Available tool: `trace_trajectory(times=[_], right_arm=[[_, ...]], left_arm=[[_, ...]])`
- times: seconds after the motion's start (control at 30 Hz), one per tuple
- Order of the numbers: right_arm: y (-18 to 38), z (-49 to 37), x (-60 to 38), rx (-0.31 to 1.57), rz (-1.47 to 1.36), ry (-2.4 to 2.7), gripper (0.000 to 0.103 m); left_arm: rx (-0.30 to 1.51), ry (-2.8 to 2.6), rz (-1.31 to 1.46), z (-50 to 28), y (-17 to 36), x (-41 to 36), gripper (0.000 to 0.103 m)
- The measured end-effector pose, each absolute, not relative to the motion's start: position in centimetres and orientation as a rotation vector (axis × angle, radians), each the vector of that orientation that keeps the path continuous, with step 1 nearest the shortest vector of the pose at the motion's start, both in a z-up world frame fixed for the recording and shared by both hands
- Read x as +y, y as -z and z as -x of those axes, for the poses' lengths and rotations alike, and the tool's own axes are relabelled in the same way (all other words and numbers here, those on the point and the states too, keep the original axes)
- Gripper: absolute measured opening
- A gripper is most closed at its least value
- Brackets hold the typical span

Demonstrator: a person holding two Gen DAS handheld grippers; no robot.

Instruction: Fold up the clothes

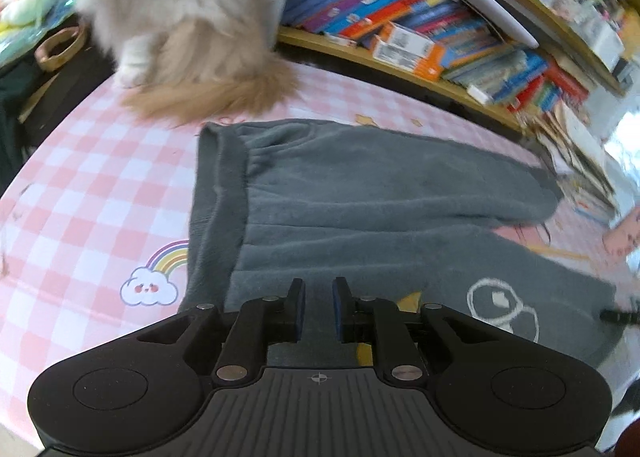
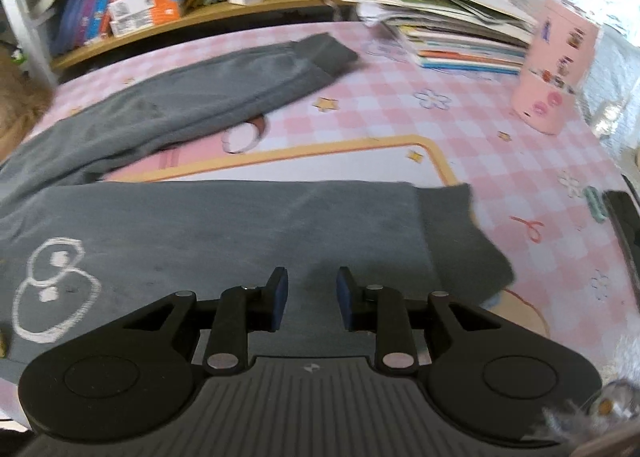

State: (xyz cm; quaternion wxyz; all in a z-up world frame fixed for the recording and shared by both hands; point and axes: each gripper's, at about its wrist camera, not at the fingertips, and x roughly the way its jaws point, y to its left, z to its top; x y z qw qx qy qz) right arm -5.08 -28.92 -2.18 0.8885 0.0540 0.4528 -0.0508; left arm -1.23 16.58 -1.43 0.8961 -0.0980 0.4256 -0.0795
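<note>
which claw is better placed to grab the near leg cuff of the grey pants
Right, probably. The right claw hangs open over the near leg beside its cuff; the left claw sits near the waistband.

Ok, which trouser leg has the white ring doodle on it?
The near leg, lying right under the right tool; the rings sit at its left. The far leg, angled toward the bookshelf, is plain grey.

- A white outlined mark (image 2: 54, 289) shaped like a figure 8 is being shown on the grey trousers (image 2: 224, 225).
- Lettering is being shown on the book spines (image 1: 384, 13) and the orange box (image 2: 146, 11), but it is blurred and cannot be read.
</note>
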Motion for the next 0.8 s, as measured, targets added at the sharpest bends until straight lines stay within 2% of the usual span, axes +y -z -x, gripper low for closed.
trace_trajectory(times=[0.03, 0.13, 0.2, 0.57, 0.63, 0.8], right_arm=[[2.0, 5.0, -28.3, 0.936, -0.112, 0.095, 0.028], [1.6, 5.1, -26.9, 0.926, -0.116, 0.067, 0.034], [1.5, 5.2, -25.9, 0.920, -0.104, 0.051, 0.043], [0.9, 6.6, -21.9, 0.903, -0.057, 0.053, 0.081], [0.7, 7.1, -21.6, 0.880, -0.059, 0.084, 0.084], [0.0, 7.8, -21.3, 0.832, -0.067, 0.144, 0.090]], left_arm=[[0.878, 0.165, 0.191, 1.3, 1.5, 16.5, 0.029], [0.879, 0.175, 0.178, 1.3, 1.7, 16.6, 0.029], [0.889, 0.189, 0.168, 1.3, 2.0, 16.6, 0.031], [0.857, 0.281, 0.089, 1.7, 2.3, 16.3, 0.064], [0.851, 0.297, 0.068, 2.0, 2.4, 16.2, 0.071], [0.839, 0.334, 0.035, 2.5, 2.7, 16.3, 0.076]])
